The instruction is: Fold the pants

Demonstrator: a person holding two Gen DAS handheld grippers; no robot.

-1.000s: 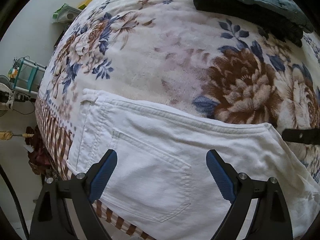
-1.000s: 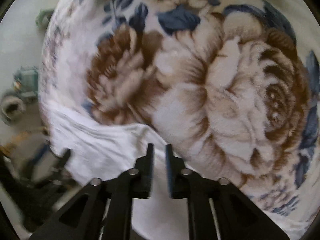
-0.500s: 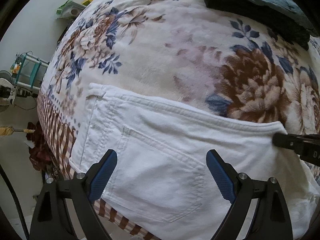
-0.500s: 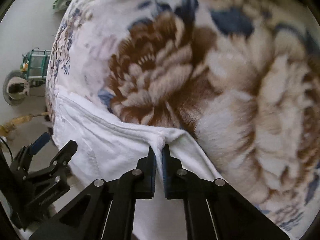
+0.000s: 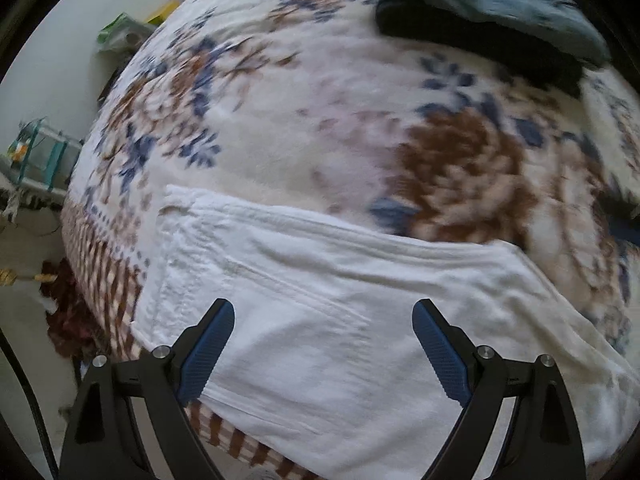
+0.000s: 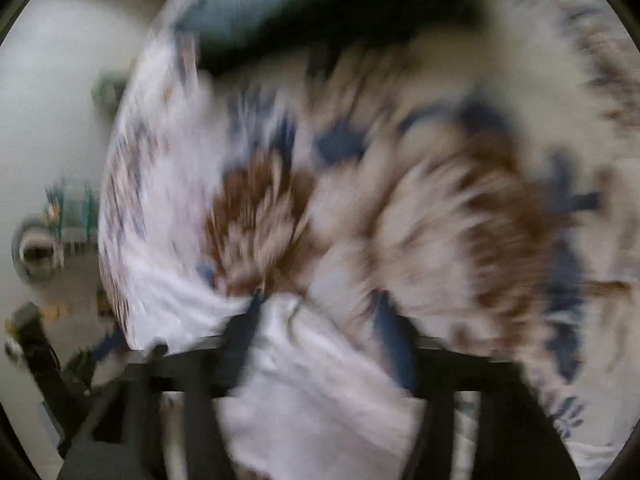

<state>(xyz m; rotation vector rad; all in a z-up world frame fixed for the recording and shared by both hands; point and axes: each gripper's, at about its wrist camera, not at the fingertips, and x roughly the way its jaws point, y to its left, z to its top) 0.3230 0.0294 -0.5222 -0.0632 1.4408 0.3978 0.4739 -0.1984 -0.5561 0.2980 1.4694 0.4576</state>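
Note:
White pants (image 5: 320, 288) lie flat on the flower-patterned blanket (image 5: 300, 120), waistband to the left, back pocket facing up. My left gripper (image 5: 324, 312) hovers over that pocket, open, its blue pads (image 5: 212, 336) well apart with nothing gripped. The right wrist view is badly blurred by motion. There my right gripper (image 6: 320, 320) has its jaws opening, wide apart. A bunched corner of the pants (image 6: 312, 380) lies loose between the fingers (image 6: 244, 332), and the pads do not press on it.
A pile of dark and grey-blue clothes (image 5: 500, 12) lies at the far side of the bed. The bed's edge runs down the left. On the floor beyond it are a teal rack (image 5: 40, 160), a green packet (image 5: 120, 34) and dark red cloth (image 5: 68, 320).
My right gripper closed on the pants' upper edge, pinching a fold, then opened wide and swung up and away. The left gripper stayed open over the pocket.

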